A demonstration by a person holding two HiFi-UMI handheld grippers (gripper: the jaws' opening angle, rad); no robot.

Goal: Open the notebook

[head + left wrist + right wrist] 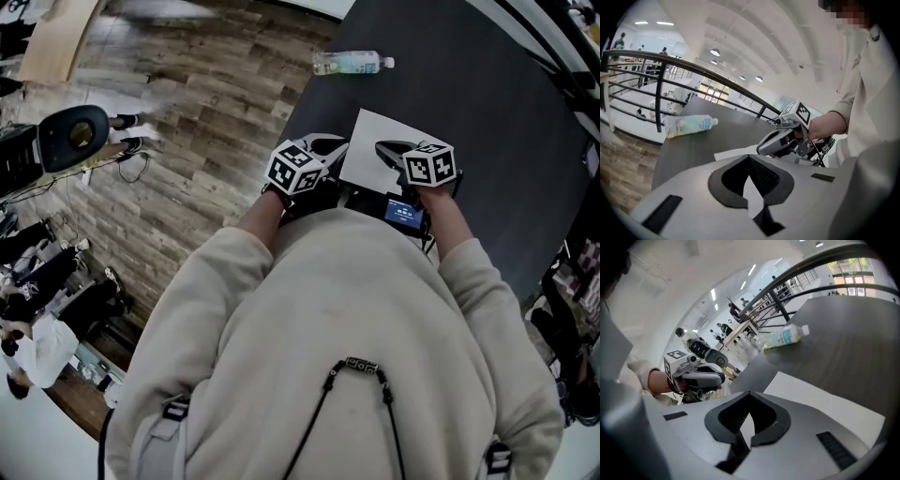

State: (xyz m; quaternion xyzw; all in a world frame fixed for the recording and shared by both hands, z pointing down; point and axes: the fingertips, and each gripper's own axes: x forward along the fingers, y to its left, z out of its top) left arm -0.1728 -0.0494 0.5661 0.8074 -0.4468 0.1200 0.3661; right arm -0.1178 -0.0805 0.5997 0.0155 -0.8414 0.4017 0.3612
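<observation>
The white notebook (373, 141) lies closed and flat on the dark table (487, 122), right in front of me. My left gripper (323, 147) hovers at its near left corner, and my right gripper (392, 153) hangs over its near edge. In the left gripper view the jaws (750, 164) are shut with nothing held, the notebook (733, 152) lies just beyond them, and the right gripper (780, 140) is further right. The right gripper's own jaws (750, 399) are shut too, over the notebook (820, 394), with the left gripper (701, 376) at the left.
A clear plastic bottle (352, 63) lies on its side at the table's far left edge. The table's left edge drops to a wooden floor (206, 103). A black railing (656, 89) runs beyond the table. A small lit screen (405, 214) sits by my right wrist.
</observation>
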